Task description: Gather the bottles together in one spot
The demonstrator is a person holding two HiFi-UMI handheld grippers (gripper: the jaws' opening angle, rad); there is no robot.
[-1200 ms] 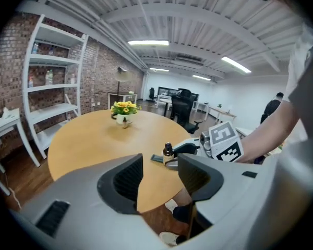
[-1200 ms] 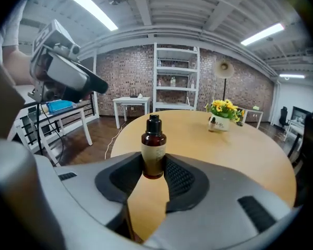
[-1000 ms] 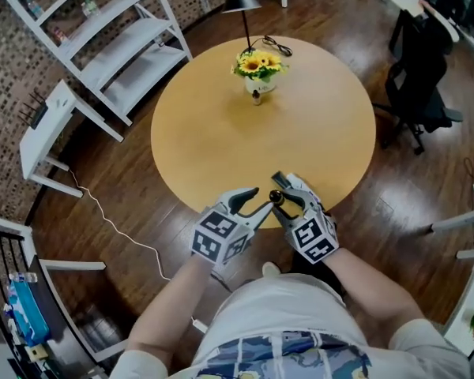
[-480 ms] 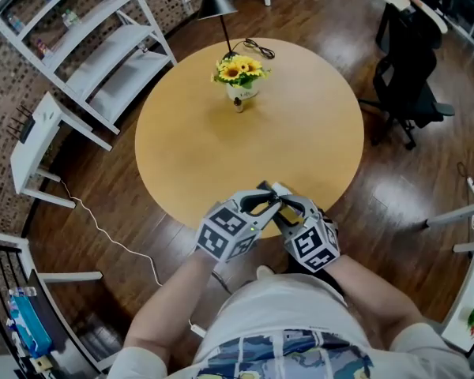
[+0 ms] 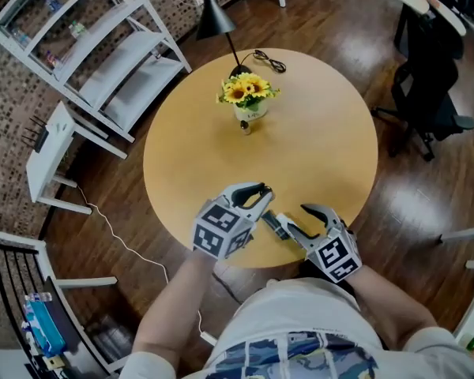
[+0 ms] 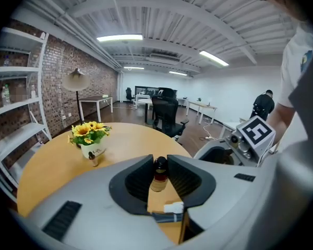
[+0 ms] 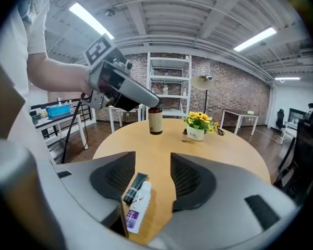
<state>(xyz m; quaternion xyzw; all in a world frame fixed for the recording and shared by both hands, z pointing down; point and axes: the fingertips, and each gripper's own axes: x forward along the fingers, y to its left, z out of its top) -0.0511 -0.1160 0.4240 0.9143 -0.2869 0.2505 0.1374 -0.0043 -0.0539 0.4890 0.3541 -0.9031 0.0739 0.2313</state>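
As the left claw (image 6: 159, 160) tightens on the half-hidden brown bottle (image 6: 156, 184), the right claw (image 7: 153, 158) just opened, empty.

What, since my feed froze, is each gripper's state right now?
Left gripper: just closed on the brown bottle, holding it.
Right gripper: open, jaws just opened, nothing gripped.

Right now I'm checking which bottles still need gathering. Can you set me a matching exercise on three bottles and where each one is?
Things:
1. brown bottle
2. small dropper bottle
3. white bottle

Places:
A. lying flat on the table, at the edge nearest the person, beside a black tube
B. upright next to the flower pot
C. between the left gripper jaws

Pairs: 1-C, 2-B, 3-A.

The left gripper's jaws have just been closing on the brown bottle.
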